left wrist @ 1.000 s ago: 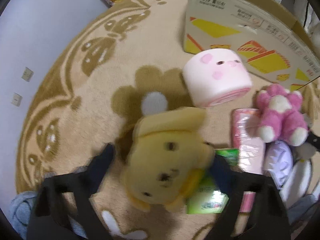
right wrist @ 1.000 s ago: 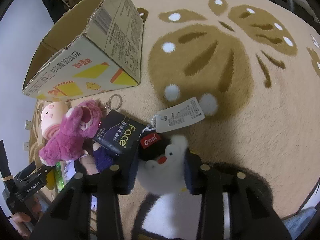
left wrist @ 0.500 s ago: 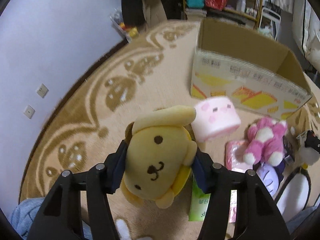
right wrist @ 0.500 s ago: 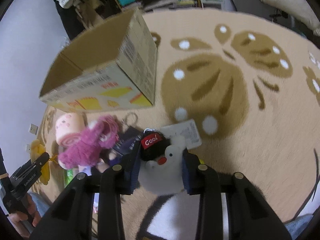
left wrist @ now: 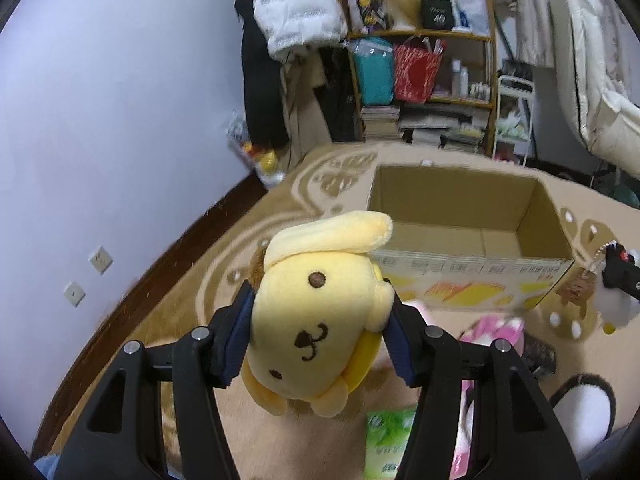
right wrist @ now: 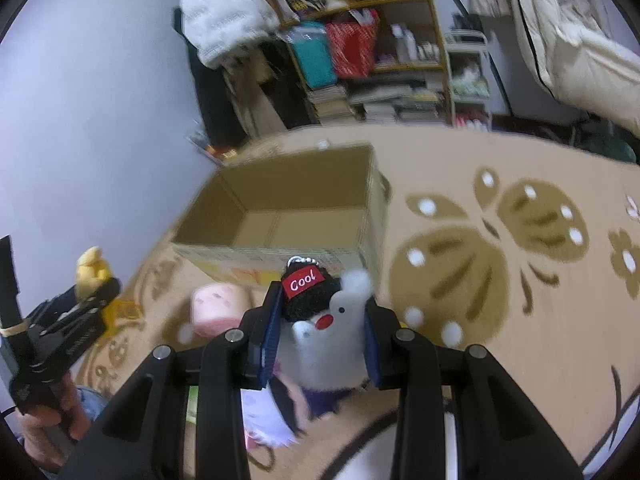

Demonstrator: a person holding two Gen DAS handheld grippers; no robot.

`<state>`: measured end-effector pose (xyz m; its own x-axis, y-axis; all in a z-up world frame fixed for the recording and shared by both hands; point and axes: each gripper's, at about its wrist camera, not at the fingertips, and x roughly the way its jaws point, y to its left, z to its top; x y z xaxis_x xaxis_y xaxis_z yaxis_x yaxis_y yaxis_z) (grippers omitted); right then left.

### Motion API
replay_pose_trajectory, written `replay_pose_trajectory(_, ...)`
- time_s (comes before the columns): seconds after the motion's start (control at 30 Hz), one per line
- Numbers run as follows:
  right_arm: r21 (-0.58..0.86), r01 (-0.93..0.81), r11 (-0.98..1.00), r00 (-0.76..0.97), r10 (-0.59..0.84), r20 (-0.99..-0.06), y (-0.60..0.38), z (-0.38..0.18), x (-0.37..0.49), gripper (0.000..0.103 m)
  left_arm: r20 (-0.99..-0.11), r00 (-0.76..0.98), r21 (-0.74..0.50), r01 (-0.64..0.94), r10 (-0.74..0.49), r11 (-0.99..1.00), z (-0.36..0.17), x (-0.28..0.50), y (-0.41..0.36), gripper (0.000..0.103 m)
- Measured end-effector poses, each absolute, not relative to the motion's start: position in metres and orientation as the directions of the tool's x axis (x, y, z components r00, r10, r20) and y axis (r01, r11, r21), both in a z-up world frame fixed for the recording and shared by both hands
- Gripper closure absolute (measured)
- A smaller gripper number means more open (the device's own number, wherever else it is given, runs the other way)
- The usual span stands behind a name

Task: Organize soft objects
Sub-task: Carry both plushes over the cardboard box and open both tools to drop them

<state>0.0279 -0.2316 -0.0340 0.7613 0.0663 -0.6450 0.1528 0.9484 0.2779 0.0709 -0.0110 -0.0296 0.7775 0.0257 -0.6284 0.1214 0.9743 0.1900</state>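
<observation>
I've got the left tool clamped on the yellow dog plush, right tool clamped on the white penguin plush, cardboard box ahead of both.

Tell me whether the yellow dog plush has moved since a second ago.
Yes. The yellow dog plush, clamped in the left tool, has risen off the rug and now sits level with the cardboard box.

The cardboard box stands open-topped and bare inside — only its near wall rises before both loaded grippers.
</observation>
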Motion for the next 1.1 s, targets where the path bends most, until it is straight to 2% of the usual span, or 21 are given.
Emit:
replay_pose_trajectory(0.43, 0.216, 0.047, 0.975, 0.814, 0.088, -0.574, -0.201, 0.000, 0.056, 0.066, -0.534, 0.845, 0.263, 0.182, -0.015, 0.947, -0.002, 0.096, -0.065, 0.045)
replay_pose_trajectory(0.8, 0.161, 0.012, 0.987, 0.838, 0.078, -0.540, -0.205, 0.011, 0.094, 0.066, -0.518, 0.855, 0.257, 0.199, -0.039, 0.946, 0.000, 0.131, -0.080, 0.043)
replay_pose_trajectory(1.1, 0.190, 0.027, 0.981, 0.830, 0.084, -0.551, -0.219, -0.008, 0.118, 0.065, -0.542, 0.836, 0.239, 0.253, -0.087, 0.938, -0.019, 0.150, -0.094, 0.037)
